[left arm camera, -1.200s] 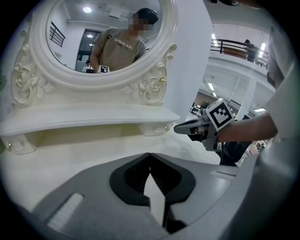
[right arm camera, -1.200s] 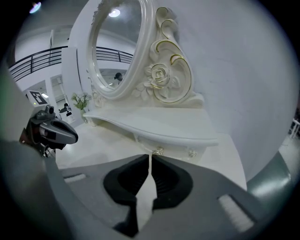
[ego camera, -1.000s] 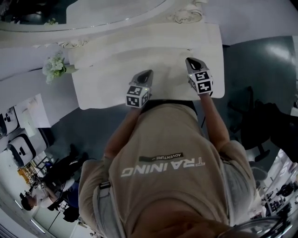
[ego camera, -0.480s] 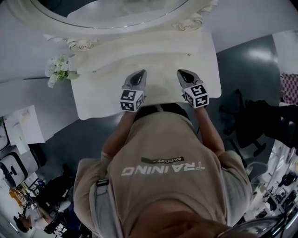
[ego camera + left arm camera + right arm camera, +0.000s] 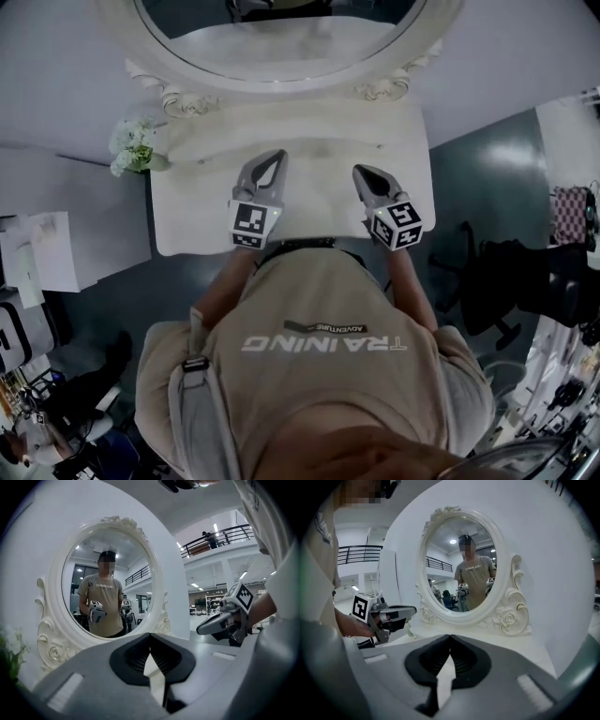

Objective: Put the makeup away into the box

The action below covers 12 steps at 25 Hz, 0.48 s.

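Note:
No makeup and no box shows in any view. A white vanity table (image 5: 319, 141) with an ornate oval mirror (image 5: 281, 37) stands in front of me. My left gripper (image 5: 270, 164) hovers above the tabletop's left half, shut and empty. A little apart to its right, my right gripper (image 5: 363, 174) hovers over the right half, also shut and empty. In the left gripper view the jaws (image 5: 150, 637) meet at the tips, facing the mirror (image 5: 112, 588), and the right gripper (image 5: 220, 623) shows beside them. The right gripper view has its jaws (image 5: 450, 639) closed before the mirror (image 5: 461, 564).
White flowers (image 5: 133, 145) sit at the table's left end. A white surface with papers (image 5: 37, 248) lies to the left. A dark office chair (image 5: 497, 272) stands on the grey floor to the right. A person (image 5: 56, 412) is at the lower left.
Both grippers have risen and drawn closer together over the tabletop. The head view has shifted, so more of the mirror now shows at the top.

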Each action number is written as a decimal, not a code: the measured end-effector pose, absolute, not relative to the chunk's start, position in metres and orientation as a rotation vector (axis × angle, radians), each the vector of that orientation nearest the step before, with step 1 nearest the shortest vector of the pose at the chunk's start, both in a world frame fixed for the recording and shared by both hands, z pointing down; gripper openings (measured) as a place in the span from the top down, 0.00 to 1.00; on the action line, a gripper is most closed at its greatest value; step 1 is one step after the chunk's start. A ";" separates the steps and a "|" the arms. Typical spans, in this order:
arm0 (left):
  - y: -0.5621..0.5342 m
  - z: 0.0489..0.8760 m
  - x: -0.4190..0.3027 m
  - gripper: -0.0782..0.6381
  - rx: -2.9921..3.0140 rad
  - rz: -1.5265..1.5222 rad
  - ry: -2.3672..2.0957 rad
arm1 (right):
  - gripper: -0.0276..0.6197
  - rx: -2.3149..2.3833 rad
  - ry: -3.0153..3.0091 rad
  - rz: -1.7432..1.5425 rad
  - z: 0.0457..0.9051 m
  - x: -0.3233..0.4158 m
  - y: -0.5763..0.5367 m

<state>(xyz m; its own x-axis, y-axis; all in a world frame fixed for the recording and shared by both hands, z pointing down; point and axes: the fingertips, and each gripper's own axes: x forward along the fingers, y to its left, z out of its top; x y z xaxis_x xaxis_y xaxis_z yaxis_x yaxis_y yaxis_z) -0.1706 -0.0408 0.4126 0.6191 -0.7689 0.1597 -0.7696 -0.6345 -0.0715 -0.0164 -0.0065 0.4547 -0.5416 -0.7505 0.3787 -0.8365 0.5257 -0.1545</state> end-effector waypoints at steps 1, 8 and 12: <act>-0.040 0.402 -0.171 0.88 2.820 0.255 -1.354 | 0.95 1.332 -2.523 0.442 0.443 -0.016 -0.008; -0.057 0.337 -0.174 0.88 2.822 0.128 -1.400 | 0.95 1.355 -2.652 0.253 0.359 -0.016 -0.043; -0.063 0.317 -0.175 0.88 2.805 0.062 -1.414 | 0.95 1.342 -2.692 0.222 0.343 -0.026 -0.058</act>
